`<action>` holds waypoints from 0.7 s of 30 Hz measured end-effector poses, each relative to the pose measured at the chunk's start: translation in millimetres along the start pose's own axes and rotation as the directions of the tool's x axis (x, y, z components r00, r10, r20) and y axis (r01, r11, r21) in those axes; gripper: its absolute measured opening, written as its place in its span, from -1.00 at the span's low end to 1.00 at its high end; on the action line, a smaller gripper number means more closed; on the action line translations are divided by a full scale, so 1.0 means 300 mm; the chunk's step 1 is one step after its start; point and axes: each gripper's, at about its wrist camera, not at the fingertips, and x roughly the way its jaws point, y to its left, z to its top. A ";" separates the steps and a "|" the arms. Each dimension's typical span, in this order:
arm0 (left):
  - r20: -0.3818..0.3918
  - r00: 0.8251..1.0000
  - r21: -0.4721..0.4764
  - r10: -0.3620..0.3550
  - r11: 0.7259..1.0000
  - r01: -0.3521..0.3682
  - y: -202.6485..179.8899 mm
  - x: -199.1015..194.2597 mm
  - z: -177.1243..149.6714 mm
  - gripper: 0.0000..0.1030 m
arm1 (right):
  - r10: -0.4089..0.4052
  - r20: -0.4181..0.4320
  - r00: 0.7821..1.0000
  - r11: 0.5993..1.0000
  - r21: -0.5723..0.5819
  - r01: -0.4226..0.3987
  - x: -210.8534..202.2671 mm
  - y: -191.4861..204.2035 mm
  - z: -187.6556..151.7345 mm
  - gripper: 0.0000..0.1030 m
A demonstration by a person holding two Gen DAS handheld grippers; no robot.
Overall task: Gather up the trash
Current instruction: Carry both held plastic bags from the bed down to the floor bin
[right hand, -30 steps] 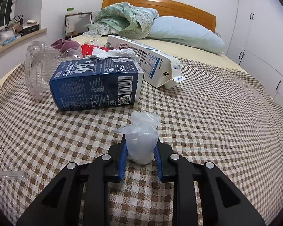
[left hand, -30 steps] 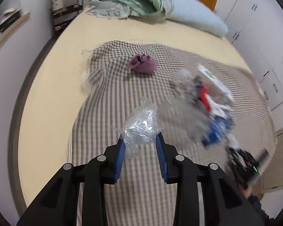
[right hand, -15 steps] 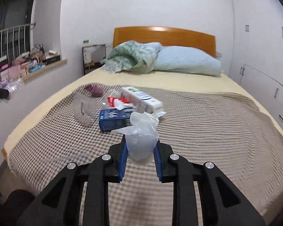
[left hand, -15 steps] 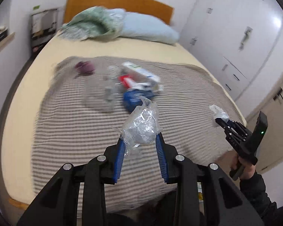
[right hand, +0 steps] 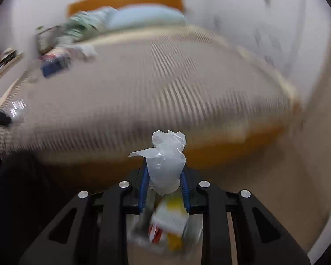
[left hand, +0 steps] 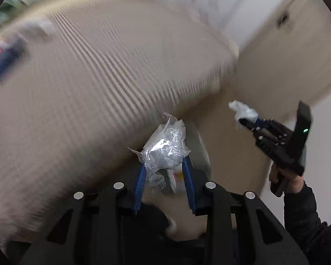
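Bedroom, heavily smeared by motion: a bed (right hand: 143, 92) under a checked blanket fills the upper half of both views, with a wooden headboard (right hand: 125, 0) and pale blue pillow (right hand: 143, 17) toward 12 o'clock in the right wrist view.

Left gripper (left hand: 164, 176): closed on a crumpled clear plastic wrapper (left hand: 165, 148), pinched low so the bulk stands above the blue pads. Right gripper (right hand: 164, 185): clamped on a white plastic bag wad (right hand: 166, 161), likewise gripped at the base; seen from the left wrist at 3 o'clock, carried in a hand (left hand: 284, 181) with a dark sleeve.

Both pieces held over the floor beyond the foot of the bed, probably for dropping into a trash bin (right hand: 165, 231) at 6 o'clock beneath the right jaws, already holding yellow, white and red packaging. The pale rim of the bin shows just behind the left jaws too.

More rubbish on the blanket: a blue carton (right hand: 53, 66) at 10 o'clock with white and red items beside it, likely the next pickups.

Writing and brands: nothing legible anywhere; blur wipes out every label.
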 end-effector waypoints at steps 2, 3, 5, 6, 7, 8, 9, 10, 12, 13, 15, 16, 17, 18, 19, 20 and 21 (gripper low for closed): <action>-0.150 0.989 0.052 -0.006 0.999 0.014 -0.087 0.214 -0.001 -0.41 | -0.008 -0.086 0.996 0.995 0.094 0.016 0.058 -0.072 -0.146 -0.51; -0.205 0.979 0.100 0.013 0.995 0.008 -0.133 0.307 -0.001 -0.41 | -0.012 -0.120 0.993 0.990 0.137 0.028 0.079 -0.094 -0.208 -0.51; -0.288 0.957 0.158 0.048 0.987 -0.002 -0.195 0.448 0.003 -0.41 | 0.000 -0.177 0.984 0.974 0.224 0.040 0.120 -0.129 -0.327 -0.51; -0.325 0.944 0.176 0.060 0.984 -0.002 -0.215 0.516 0.007 -0.41 | 0.006 -0.200 0.980 0.966 0.256 0.046 0.137 -0.139 -0.377 -0.51; -0.371 0.926 0.174 0.074 0.985 -0.009 -0.232 0.617 0.015 -0.41 | 0.015 -0.229 0.973 0.957 0.285 0.052 0.163 -0.146 -0.432 -0.51; -0.398 0.914 0.167 0.077 0.986 -0.011 -0.240 0.678 0.022 -0.41 | 0.018 -0.245 0.969 0.953 0.298 0.057 0.172 -0.146 -0.461 -0.51; -0.427 0.901 0.157 0.077 0.988 -0.010 -0.250 0.746 0.026 -0.41 | 0.024 -0.260 0.965 0.949 0.311 0.060 0.187 -0.151 -0.491 -0.51; -0.456 0.886 0.138 0.085 0.990 -0.024 -0.257 0.829 0.032 -0.41 | 0.038 -0.276 0.960 0.943 0.328 0.057 0.211 -0.155 -0.523 -0.51; -0.479 0.869 0.125 0.125 0.989 -0.073 -0.244 0.966 0.046 -0.39 | 0.050 -0.294 0.954 0.933 0.356 0.060 0.235 -0.164 -0.555 -0.51; -0.479 0.864 0.126 0.155 0.986 -0.107 -0.250 1.033 0.054 -0.34 | 0.057 -0.302 0.952 0.927 0.370 0.062 0.246 -0.177 -0.570 -0.51; -0.429 0.877 0.110 0.217 0.976 -0.188 -0.215 1.122 0.110 0.05 | 0.064 -0.312 0.948 0.917 0.393 0.067 0.259 -0.199 -0.598 -0.51; -0.380 0.893 0.088 0.240 0.971 -0.223 -0.205 1.158 0.149 0.24 | 0.067 -0.315 0.947 0.915 0.398 0.067 0.270 -0.203 -0.596 -0.51; -0.371 0.892 0.084 0.257 0.966 -0.243 -0.193 1.172 0.158 0.52 | 0.072 -0.321 0.944 0.914 0.401 0.066 0.281 -0.207 -0.596 -0.50; -0.379 0.879 0.087 0.290 0.957 -0.278 -0.182 1.193 0.181 0.53 | 0.074 -0.326 0.942 0.915 0.398 0.067 0.280 -0.220 -0.599 -0.50; -0.385 0.876 0.085 0.291 0.956 -0.281 -0.174 1.193 0.190 0.53 | 0.074 -0.333 0.940 0.917 0.392 0.067 0.288 -0.229 -0.600 -0.50; -0.386 0.881 0.076 0.273 0.961 -0.264 -0.171 1.182 0.190 0.54 | 0.073 -0.340 0.938 0.921 0.384 0.067 0.299 -0.234 -0.597 -0.50; -0.385 0.888 0.071 0.252 0.967 -0.244 -0.170 1.165 0.186 0.57 | 0.072 -0.345 0.936 0.923 0.379 0.069 0.311 -0.245 -0.595 -0.50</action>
